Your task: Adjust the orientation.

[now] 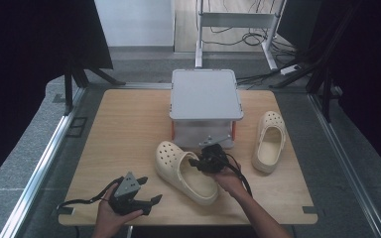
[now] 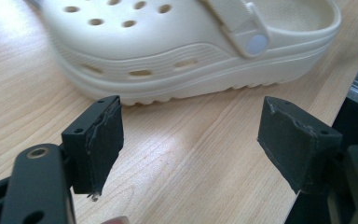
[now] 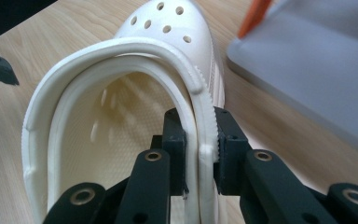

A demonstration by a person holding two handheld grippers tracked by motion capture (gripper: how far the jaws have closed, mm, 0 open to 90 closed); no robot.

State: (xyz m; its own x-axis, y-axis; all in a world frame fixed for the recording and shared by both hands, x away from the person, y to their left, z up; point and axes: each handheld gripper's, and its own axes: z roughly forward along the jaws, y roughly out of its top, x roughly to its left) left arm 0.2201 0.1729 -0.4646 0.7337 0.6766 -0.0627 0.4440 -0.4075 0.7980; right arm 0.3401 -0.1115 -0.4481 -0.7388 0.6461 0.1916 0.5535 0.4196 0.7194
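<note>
At the bottom left of the high view we hold the left gripper (image 1: 144, 202) low over the wooden table (image 1: 124, 124), its jaws spread wide with nothing between them; in its own view they frame bare wood just short of the near clog's (image 1: 184, 171) sole. A little farther in, at the centre of the high view, the right gripper (image 1: 202, 161) is clamped on that clog's side wall beside the heel opening, one jaw inside the shoe and one outside, as the right gripper view (image 3: 200, 154) shows. We judge this cream foam shoe to be light and springy (the wall looks thick yet seems to give under the pads), so a pinch on the rim should carry it, though the toe may sag or swing. The ridged outer edge offers some friction. Beyond, toward the right, the second clog (image 1: 269, 141) lies apart, and the grey lidded box (image 1: 206, 94) stands at the upper centre.
</note>
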